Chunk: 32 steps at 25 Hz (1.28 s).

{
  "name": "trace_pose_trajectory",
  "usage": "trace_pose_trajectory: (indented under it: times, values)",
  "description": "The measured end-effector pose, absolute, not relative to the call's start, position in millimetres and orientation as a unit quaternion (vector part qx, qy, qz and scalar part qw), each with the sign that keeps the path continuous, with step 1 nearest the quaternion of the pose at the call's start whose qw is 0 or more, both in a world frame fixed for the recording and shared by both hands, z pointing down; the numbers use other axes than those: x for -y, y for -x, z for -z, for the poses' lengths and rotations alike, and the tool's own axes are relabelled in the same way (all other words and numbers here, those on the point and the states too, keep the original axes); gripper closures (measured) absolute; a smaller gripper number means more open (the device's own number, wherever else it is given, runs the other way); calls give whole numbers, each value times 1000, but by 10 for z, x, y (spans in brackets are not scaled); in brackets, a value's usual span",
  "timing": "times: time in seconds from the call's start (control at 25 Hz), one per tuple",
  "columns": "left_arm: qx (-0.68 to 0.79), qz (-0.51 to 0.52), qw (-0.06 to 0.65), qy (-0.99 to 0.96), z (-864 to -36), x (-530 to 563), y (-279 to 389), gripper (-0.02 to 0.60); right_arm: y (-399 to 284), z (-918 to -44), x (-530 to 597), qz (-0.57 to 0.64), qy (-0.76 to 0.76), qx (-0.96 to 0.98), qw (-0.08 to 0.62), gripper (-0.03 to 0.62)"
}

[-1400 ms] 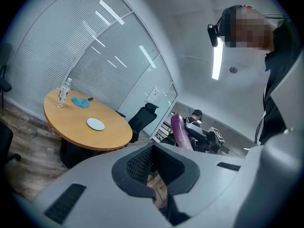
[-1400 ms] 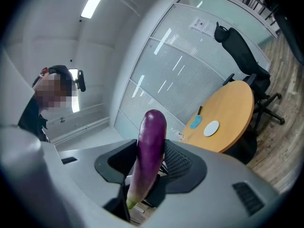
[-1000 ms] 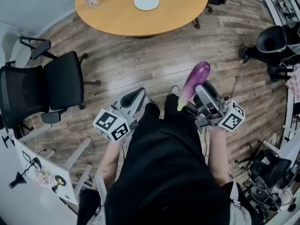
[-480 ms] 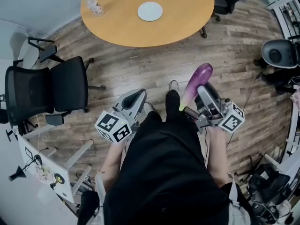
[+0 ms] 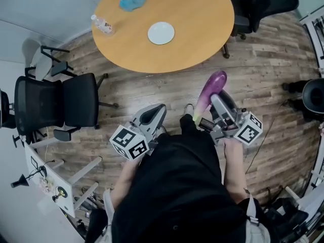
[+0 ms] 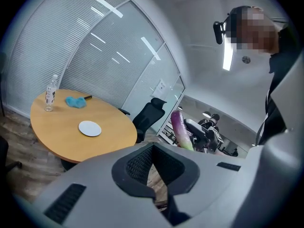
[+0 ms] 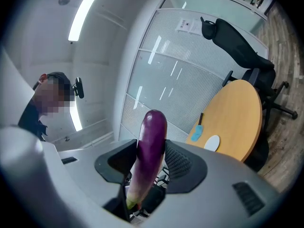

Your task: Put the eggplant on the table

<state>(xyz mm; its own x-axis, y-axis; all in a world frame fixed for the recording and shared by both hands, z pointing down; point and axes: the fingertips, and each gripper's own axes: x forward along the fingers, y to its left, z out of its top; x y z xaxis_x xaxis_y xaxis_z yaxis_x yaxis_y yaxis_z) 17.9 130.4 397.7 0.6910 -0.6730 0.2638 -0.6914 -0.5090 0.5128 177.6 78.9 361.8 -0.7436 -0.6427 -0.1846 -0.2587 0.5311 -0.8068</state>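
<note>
A long purple eggplant [image 5: 211, 91] with a pale green stem end sticks up and forward out of my right gripper [image 5: 218, 105], which is shut on its lower part. In the right gripper view the eggplant [image 7: 149, 151] stands between the pads of that gripper [image 7: 147, 161]. My left gripper [image 5: 150, 116] is held beside it, shut and empty [image 6: 154, 164]. The round wooden table [image 5: 202, 29] lies ahead across the floor, apart from both grippers. From the left gripper view the eggplant [image 6: 182, 129] shows to the right.
On the table are a white plate [image 5: 161, 33], a blue cloth [image 5: 133, 0] and a water bottle [image 5: 103, 25]. A black office chair [image 5: 55, 105] stands at the left and another [image 5: 258, 1] at the table's far right. A white frame [image 5: 55, 181] is at the lower left.
The table has come nearer and lower in the head view, with more of its top showing. Both grippers moved forward with it; the eggplant stays in the right gripper.
</note>
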Motion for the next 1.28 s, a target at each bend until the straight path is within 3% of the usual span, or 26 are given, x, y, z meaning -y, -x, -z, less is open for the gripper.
trace_pose_trajectory:
  times: [0.44,0.88,1.28]
  values:
    - [407,-37,309,-859,-4030,-973,-828,572,-2047,-3837,-389,443,219,-845,207,407]
    - [419,-29,338,-842,-4210,-752,-622,572,-1787,-4013,-158,463,213,-840,185,407]
    - [389,-2,314,-866,-4053,98,-226,572,-1316,-3841,539,444,230,-847,182,407]
